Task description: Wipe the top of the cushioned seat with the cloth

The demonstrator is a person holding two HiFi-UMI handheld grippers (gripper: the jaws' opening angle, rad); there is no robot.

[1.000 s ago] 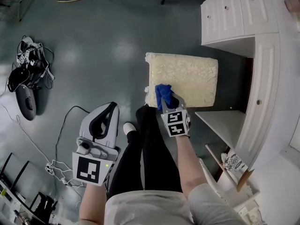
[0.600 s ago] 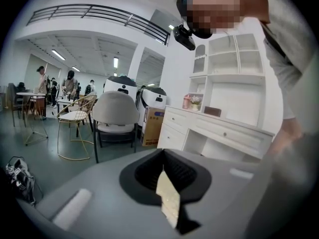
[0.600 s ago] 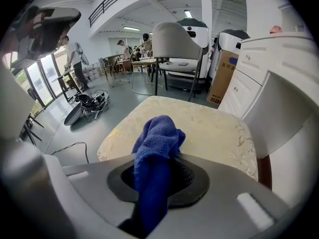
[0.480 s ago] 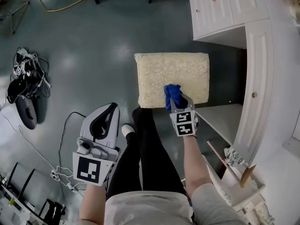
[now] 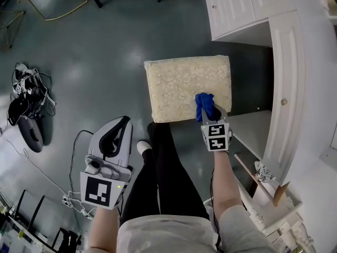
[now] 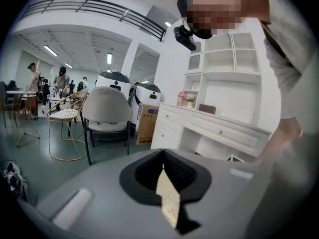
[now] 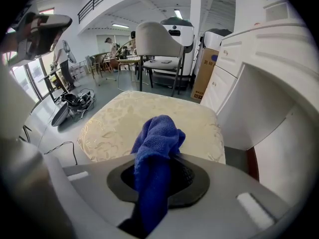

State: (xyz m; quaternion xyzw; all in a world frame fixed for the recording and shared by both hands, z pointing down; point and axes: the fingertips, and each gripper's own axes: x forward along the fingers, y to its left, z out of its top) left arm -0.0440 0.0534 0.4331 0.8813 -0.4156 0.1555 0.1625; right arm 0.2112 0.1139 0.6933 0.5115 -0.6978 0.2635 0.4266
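Where the white desk (image 5: pixel 287 67) runs along the right side, the cushioned seat (image 5: pixel 176 83) stands on the floor just beside it, with its cream patterned top facing up. The left gripper (image 5: pixel 124 121) is held low at the left, well apart from the seat. Its jaws meet at the tips and grip nothing. The right gripper (image 5: pixel 209 113) sits at the seat's near right edge, jaws clamped on the blue cloth (image 5: pixel 203 102). The cloth's bunched end rests on the cushion top near that corner.
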